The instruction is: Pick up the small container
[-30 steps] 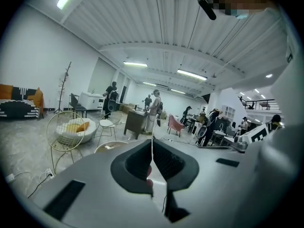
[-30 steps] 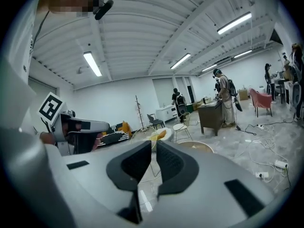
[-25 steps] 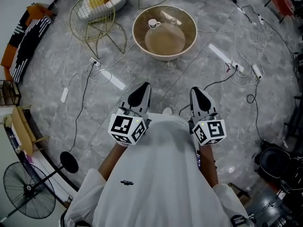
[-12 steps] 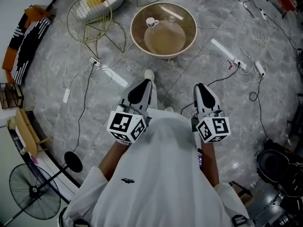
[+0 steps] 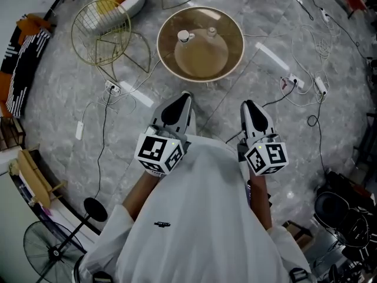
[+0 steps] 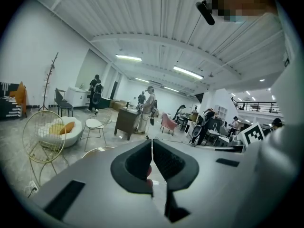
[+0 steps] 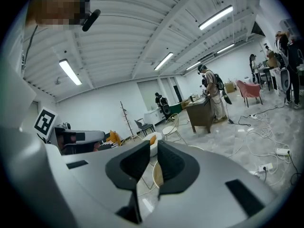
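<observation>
Left tool (image 5: 182, 99) clenched on nothing, right tool (image 5: 248, 106) empty with its jaws barely parted, both held at the chest; the small white container (image 5: 184, 36) sits untouched at 10 o'clock on the round counter (image 5: 240, 50), at 12 o'clock ahead, with approach and grasp both left to do

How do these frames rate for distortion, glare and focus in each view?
Head view: sharp, evenly lit, soft sheen on the round table. Left gripper view: strong fisheye, black corners, bright ceiling light. Right gripper view: same fisheye and black corners.
</observation>
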Demonstrator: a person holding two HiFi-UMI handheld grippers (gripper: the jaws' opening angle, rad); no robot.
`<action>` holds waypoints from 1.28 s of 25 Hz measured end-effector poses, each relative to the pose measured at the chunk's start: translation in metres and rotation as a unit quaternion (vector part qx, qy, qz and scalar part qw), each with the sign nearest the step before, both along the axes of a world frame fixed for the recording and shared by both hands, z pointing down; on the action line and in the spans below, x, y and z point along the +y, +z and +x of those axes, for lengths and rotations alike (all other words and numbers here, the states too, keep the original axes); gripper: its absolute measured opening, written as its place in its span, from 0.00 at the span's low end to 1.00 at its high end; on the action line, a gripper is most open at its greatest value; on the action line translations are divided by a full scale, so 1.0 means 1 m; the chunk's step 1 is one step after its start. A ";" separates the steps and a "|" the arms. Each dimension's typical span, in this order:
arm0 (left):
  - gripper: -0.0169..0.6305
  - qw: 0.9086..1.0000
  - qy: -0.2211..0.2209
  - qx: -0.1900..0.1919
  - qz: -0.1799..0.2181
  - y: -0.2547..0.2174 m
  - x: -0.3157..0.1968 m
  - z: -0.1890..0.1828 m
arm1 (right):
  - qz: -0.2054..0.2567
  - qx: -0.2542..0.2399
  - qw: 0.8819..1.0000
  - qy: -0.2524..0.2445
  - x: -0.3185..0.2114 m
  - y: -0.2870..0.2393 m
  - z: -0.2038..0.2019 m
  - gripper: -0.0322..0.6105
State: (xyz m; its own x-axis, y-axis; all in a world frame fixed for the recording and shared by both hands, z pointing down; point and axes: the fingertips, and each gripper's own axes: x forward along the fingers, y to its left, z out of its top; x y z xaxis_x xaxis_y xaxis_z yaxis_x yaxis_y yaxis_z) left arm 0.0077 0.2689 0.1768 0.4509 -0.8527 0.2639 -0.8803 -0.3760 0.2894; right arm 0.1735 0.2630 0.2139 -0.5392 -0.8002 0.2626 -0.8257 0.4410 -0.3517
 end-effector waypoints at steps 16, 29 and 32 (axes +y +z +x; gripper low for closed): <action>0.06 0.999 0.050 0.013 0.004 -0.006 -0.175 -0.071 | 0.005 0.033 0.998 0.049 -0.160 -0.014 -0.069 0.06; 0.06 0.998 0.057 0.024 -0.011 0.006 -0.236 -0.117 | -0.013 0.057 0.997 0.047 -0.212 -0.006 -0.113 0.06; 0.06 0.998 0.063 0.023 -0.016 0.010 -0.241 -0.117 | -0.013 0.068 0.997 0.044 -0.213 -0.004 -0.113 0.06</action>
